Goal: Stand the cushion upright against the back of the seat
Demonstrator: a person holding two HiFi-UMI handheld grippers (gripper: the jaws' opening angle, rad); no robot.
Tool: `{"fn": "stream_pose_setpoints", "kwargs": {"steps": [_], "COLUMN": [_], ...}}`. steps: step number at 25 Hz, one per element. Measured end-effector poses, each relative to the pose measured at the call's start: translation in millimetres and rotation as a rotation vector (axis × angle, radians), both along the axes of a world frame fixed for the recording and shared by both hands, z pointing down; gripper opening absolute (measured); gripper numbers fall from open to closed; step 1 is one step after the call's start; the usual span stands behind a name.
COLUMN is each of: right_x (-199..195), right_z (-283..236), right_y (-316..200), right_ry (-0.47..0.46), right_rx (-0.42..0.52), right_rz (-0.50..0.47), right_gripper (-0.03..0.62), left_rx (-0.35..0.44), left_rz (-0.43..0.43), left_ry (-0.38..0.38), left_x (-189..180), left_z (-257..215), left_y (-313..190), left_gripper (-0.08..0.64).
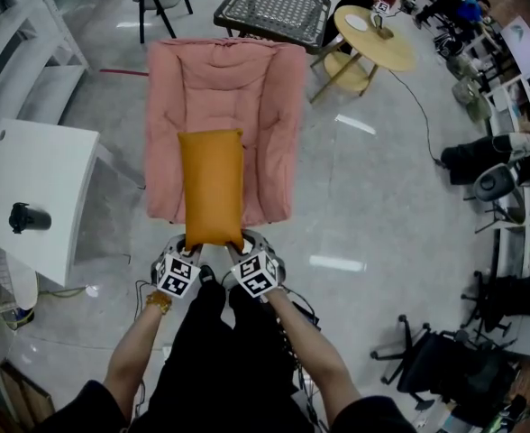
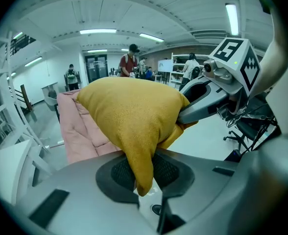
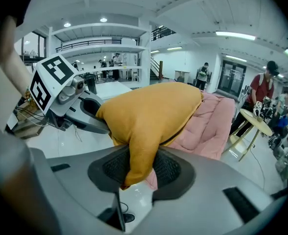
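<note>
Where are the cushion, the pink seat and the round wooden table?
cushion (image 1: pixel 210 188): head view, middle of its orange face.
pink seat (image 1: pixel 224 88): head view, upper back padding.
round wooden table (image 1: pixel 394 53): head view, bare part of its top.

We count one mustard cushion (image 1: pixel 211 186), one pink seat (image 1: pixel 224 79), two claws, the left claw (image 1: pixel 187 244) and the right claw (image 1: pixel 245 244), one round wooden desk (image 1: pixel 393 52), one white desk (image 1: pixel 53 165) and one black mesh frame (image 1: pixel 272 9).

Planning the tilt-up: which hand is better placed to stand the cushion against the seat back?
Neither clearly: left gripper and right gripper each pinch a near corner of the cushion, symmetric; probably lift with both.
</note>
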State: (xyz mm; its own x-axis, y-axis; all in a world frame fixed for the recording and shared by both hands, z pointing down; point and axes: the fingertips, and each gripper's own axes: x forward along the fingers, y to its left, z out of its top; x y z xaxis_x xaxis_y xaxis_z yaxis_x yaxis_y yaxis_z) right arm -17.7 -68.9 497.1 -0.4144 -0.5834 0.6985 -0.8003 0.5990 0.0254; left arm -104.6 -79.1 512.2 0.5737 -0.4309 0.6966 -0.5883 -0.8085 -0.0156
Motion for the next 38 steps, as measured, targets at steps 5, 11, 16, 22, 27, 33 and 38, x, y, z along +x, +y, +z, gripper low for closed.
{"fn": "stream_pose_setpoints", "kwargs": {"steps": [5,11,16,22,27,33,38], "right_x": [16.4,35.8,41.6,57.3,57.2,56.9,62.0], "right_z": [-9.3,-8.7,27.0,78.6,123.7,177.5,208.2], "right_y": [-12.4,-44.9,-79.3,-136.0,-181.0,-245.3,-288.6], "right_ry": [0.005,0.0,0.02,0.046,0.062,0.107,0.135], "right_rx": [0.074,0.193,0.247,0.282,0.273,0.307,0.348], "right_rz": [-0.028,-0.06,-0.024,0.019,0.022,0.066,0.106], "right_gripper": [0.132,0.132,0.132,0.132,0.132,0.132,0.132], "left_rx": [0.015,0.111,0.154,0.185,0.188,0.261,0.323], "left_rz": [-0.031,-0.053,-0.061,-0.053,-0.04,-0.028,-0.013], "left_ry": [-0.031,-0.053,-0.064,-0.057,-0.052,-0.058,-0.061], "left_x": [14.2,32.5,39.4,55.8,57.0,57.7,63.2], "left_z": [-9.5,-9.7,24.1,77.0,122.5,178.4,208.8], "left_y": [-11.3,-45.3,-82.9,-140.6,-185.6,-252.3,-298.0], "left_gripper": [0.067,0.067,0.067,0.066,0.066,0.064,0.064]}}
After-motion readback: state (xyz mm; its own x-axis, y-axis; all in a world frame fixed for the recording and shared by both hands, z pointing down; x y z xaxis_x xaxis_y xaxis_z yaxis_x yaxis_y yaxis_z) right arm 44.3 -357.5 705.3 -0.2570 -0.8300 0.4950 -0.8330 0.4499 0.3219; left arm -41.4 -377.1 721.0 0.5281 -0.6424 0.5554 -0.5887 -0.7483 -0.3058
